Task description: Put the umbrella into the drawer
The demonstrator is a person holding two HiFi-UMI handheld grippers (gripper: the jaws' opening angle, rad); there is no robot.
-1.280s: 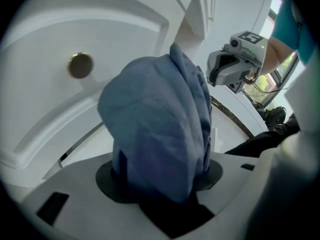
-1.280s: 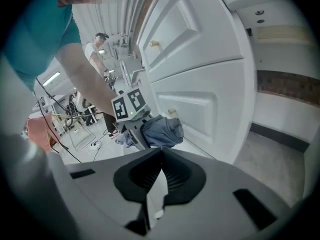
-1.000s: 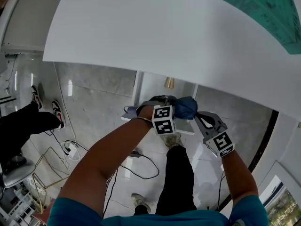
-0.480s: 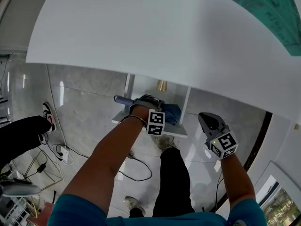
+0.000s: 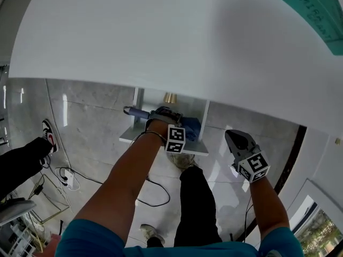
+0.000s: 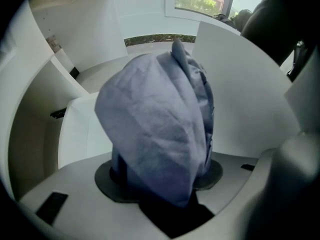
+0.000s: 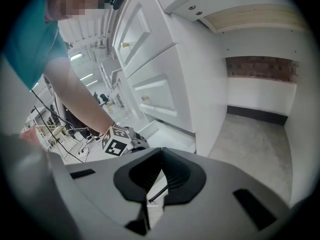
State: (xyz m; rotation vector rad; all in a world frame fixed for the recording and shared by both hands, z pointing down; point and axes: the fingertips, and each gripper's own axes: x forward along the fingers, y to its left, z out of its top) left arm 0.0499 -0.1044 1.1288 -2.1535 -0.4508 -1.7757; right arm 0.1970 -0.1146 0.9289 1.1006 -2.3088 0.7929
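The folded blue umbrella (image 5: 192,127) lies across the open white drawer (image 5: 140,137) below the tabletop, its handle (image 5: 134,112) sticking out to the left. My left gripper (image 5: 163,116) points steeply down and is shut on the umbrella. In the left gripper view the blue fabric (image 6: 160,129) bulges between the jaws, with the drawer's white walls (image 6: 240,99) around it. My right gripper (image 5: 231,136) hangs to the right of the drawer, apart from the umbrella. In the right gripper view its pads (image 7: 161,166) meet with nothing between them, and the left gripper's marker cube (image 7: 116,143) shows by the drawer (image 7: 170,138).
A white tabletop (image 5: 161,31) overhangs the drawer unit, which has a gold knob (image 5: 170,98). Further white drawer fronts (image 7: 155,69) rise above. On the marble floor lie a black cable (image 5: 155,194) and a power strip (image 5: 67,178). Another person's shoe (image 5: 48,135) is at the left.
My left gripper has sunk with the umbrella down into the drawer and rolled. The right gripper, close by the umbrella's end before, now stands apart at the right.
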